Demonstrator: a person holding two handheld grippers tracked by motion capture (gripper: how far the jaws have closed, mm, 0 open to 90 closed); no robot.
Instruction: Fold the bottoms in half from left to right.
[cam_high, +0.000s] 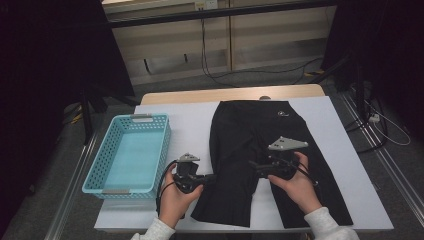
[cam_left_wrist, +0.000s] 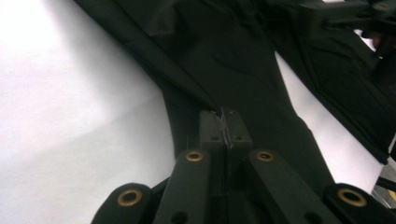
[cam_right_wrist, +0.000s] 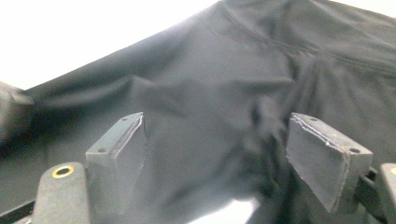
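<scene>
Closest to me, my left gripper (cam_left_wrist: 223, 122) is clenched on the outer edge of the left leg of the black stretchy pair of shorts (cam_high: 260, 135), which lies flat on the white table cover (cam_high: 192, 120), waistband at the far side and leg ends at the near edge. To the right, my right gripper (cam_right_wrist: 215, 154) hovers over the crotch, between the two legs, jaws wide apart with fabric below but unpinched. Left of the shorts stands a light blue perforated plastic basket (cam_high: 95, 167).

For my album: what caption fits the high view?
Two tongs work black fabric shorts beside a turquoise plastic basket.
</scene>
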